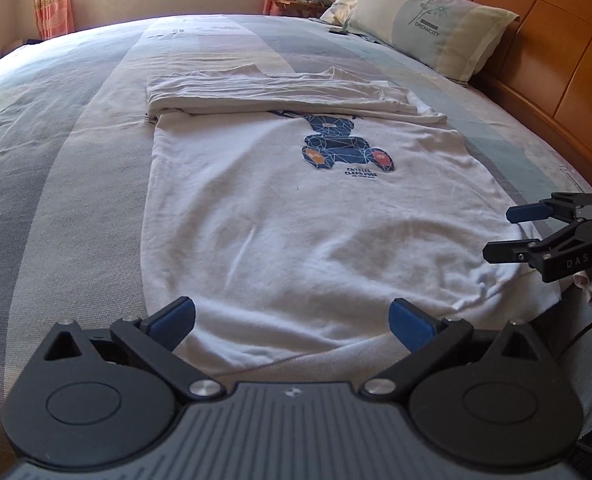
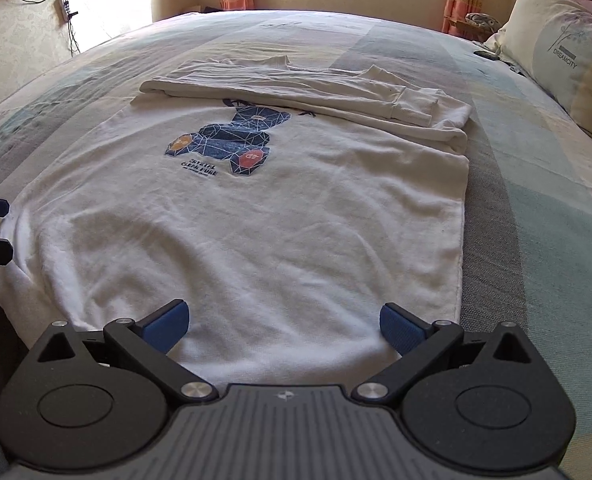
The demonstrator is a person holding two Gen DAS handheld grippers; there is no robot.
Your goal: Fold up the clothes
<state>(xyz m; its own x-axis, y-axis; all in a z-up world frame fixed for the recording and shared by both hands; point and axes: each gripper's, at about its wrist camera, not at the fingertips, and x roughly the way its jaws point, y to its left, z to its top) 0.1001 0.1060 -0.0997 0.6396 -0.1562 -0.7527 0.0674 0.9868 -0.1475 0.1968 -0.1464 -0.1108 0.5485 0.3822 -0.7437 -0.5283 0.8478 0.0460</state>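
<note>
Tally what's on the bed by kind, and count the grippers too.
White T-shirt: 1
Pillows: 2, a printed pillow and a plain pillow behind it
Small dark object, too small to identify: 1
Grippers: 2, left gripper, right gripper, both open
Total: 6

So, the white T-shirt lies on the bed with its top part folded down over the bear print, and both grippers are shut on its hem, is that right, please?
Not quite: both grippers are open and hold nothing. The left gripper and the right gripper have their jaws spread wide over the hem, as each wrist view shows. The white T-shirt does lie on the bed with its top part folded down over the bear print.
</note>
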